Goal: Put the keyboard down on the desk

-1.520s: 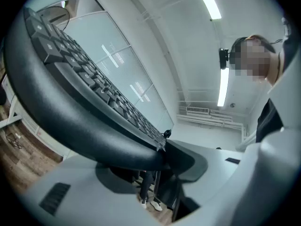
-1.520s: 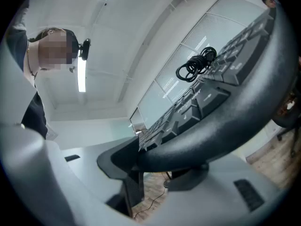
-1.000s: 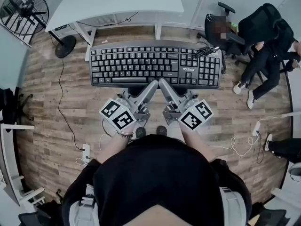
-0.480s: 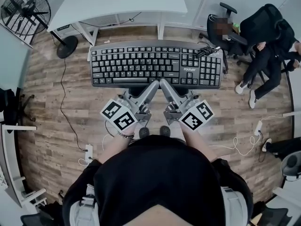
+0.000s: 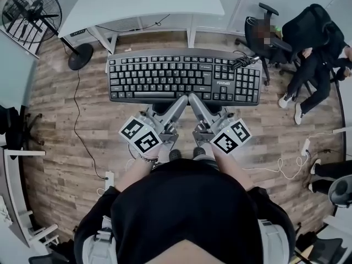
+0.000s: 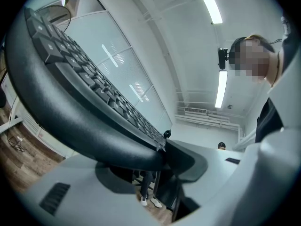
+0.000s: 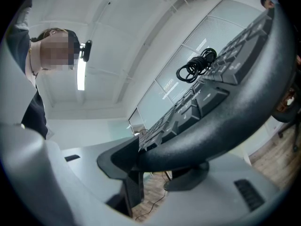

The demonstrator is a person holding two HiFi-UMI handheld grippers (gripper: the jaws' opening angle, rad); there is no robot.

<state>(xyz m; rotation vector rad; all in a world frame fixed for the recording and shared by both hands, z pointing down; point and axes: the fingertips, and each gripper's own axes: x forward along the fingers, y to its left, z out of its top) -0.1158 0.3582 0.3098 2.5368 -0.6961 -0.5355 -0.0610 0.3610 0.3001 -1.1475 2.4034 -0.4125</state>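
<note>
Fingers point(image 5: 174, 108) of the left gripper point(image 5: 180, 98) and the right gripper point(image 5: 192, 98) pinch the near edge of the keyboard point(image 5: 165, 73) at frame centre. It hangs level over the floor point(image 5: 66, 125), with the desk point(image 5: 143, 4) at the frame's top.

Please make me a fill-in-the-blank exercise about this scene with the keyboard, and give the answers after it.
1. The left hand-held gripper and the right hand-held gripper both grip the ____ (colour) keyboard by its near edge.
2. A coiled ____ lies on the keyboard's right end.
3. The keyboard is over the floor, not yet on the ____ (colour) desk.
4. Left of the desk stands a ____.
Answers: black; cable; white; fan.
</note>
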